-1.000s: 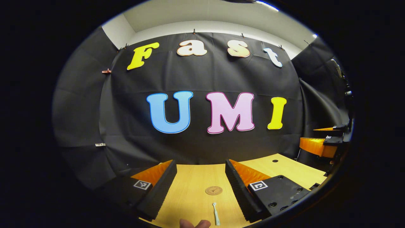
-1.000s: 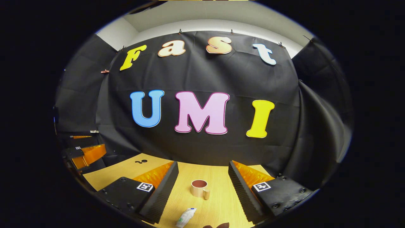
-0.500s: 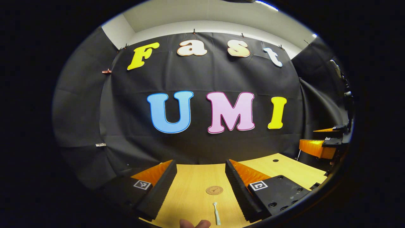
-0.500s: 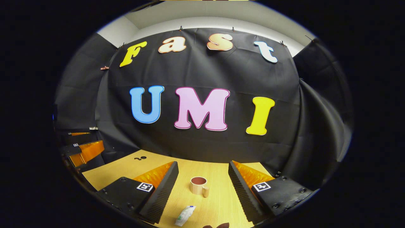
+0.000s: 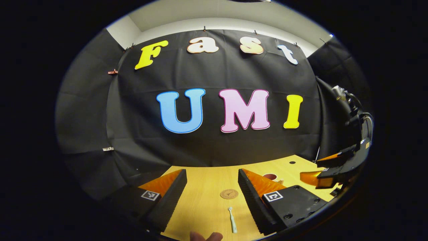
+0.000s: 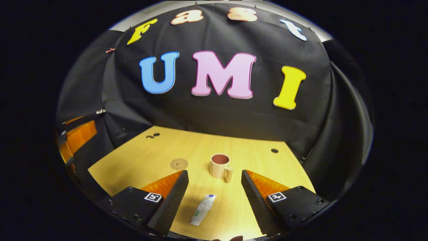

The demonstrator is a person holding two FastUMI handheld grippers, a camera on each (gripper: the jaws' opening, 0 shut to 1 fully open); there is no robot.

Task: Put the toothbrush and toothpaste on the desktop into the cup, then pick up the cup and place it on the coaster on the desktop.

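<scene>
Your left gripper (image 5: 210,187) sits low over the desktop (image 5: 204,207), pointing fwd at the wall, jaws spread wide w/ nothing between them. A bit of your hand (image 5: 205,236) pokes in at the bottom edge of the left gripper view. The toothbrush (image 5: 232,219) lies flat in the gap, lower centre of frame, closer to the right-side finger but not touching it. The coaster (image 5: 229,193) is just past it, bare, also between the fingers.

Your right gripper (image 6: 214,189) is tilted down twd the desktop (image 6: 140,160), jaws wide open too, gripping nothing. In the left gripper view you can see it at the right edge of the frame (image 5: 329,172), off the table.

In the right gripper view the toothpaste (image 6: 203,209) lies flat bottom centre, between the fingers, nearer the left-side one, no contact. The cup (image 6: 220,165) stands upright just beyond the tips, handle facing you; it looks empty afaict. The coaster (image 6: 179,164) is left of the cup, apart from it.
</scene>
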